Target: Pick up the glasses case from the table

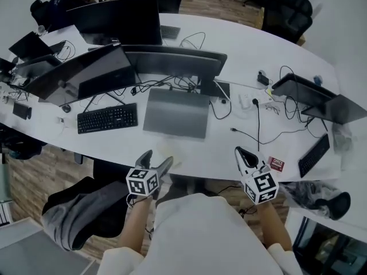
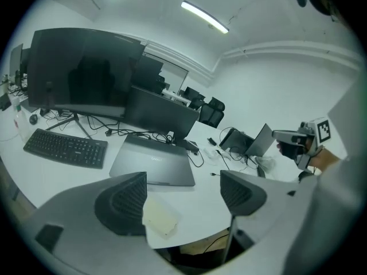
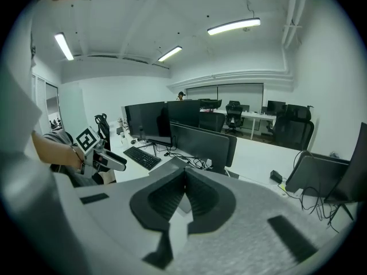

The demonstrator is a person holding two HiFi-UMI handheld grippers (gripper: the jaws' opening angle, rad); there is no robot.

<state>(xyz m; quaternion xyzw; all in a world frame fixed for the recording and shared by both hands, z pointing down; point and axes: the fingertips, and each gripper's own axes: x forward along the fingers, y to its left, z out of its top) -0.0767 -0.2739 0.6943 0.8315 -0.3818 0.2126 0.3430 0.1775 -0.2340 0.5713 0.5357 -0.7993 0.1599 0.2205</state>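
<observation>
No text is legible: a red card (image 1: 276, 164) on the surface (image 1: 212, 150) beside the right claw (image 1: 240, 152) and the laptop lid (image 2: 152, 162) beyond the left claw (image 2: 184, 196) bear print too small to read.

White curved surface (image 1: 241, 44), cluttered.
- Centre: closed grey laptop (image 1: 175, 113) lying flat in front of a dark monitor (image 1: 175, 61).
- Black keyboard (image 1: 107, 118) just left of the laptop, small mouse (image 1: 66, 108) further left.
- Two more monitors on the left: one tilted (image 1: 86, 73), one upright behind it (image 1: 123, 19).
- Black cables (image 1: 166, 85) tangled around the monitor stands.
- Right end: two dark tilted screens (image 1: 298, 90), second keyboard (image 1: 313, 154) at the near edge, red card (image 1: 276, 164) just beside it.
- Loose black cable (image 1: 258, 128) runs toward the front.

Off the surface:
- Grey jacket (image 1: 74, 213) draped on a chair, lower left.
- Black office chair (image 1: 287, 13) on the far side.
- Wood floor (image 1: 34, 176).
- Ceiling strip lights (image 2: 205, 16) on.
</observation>
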